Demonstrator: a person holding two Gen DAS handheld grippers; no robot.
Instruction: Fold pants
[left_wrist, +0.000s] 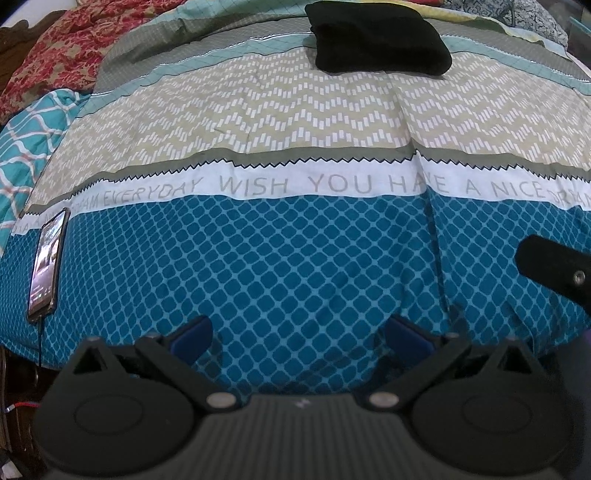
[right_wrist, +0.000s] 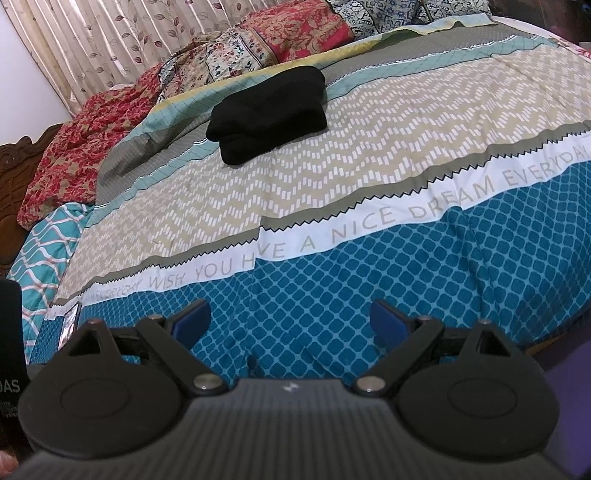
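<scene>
Black pants (left_wrist: 376, 37) lie folded into a thick bundle at the far side of the bed, on the grey and beige bands of the bedspread (left_wrist: 295, 122). The right wrist view shows the same pants (right_wrist: 269, 110) up and left of centre. My left gripper (left_wrist: 299, 339) hangs open over the blue diamond band near the bed's front edge, far from the pants, nothing between its blue pads. My right gripper (right_wrist: 291, 321) is open too, over the same blue band, holding nothing. Part of the other gripper (left_wrist: 554, 269) shows at the right edge of the left wrist view.
A phone (left_wrist: 46, 266) with a lit screen and a cable lies at the bed's left edge. Red floral bedding (right_wrist: 92, 147) and patterned pillows (right_wrist: 295, 33) are heaped along the head of the bed. A teal wavy-print cloth (left_wrist: 22, 147) lies at left. Curtains (right_wrist: 110, 44) hang behind.
</scene>
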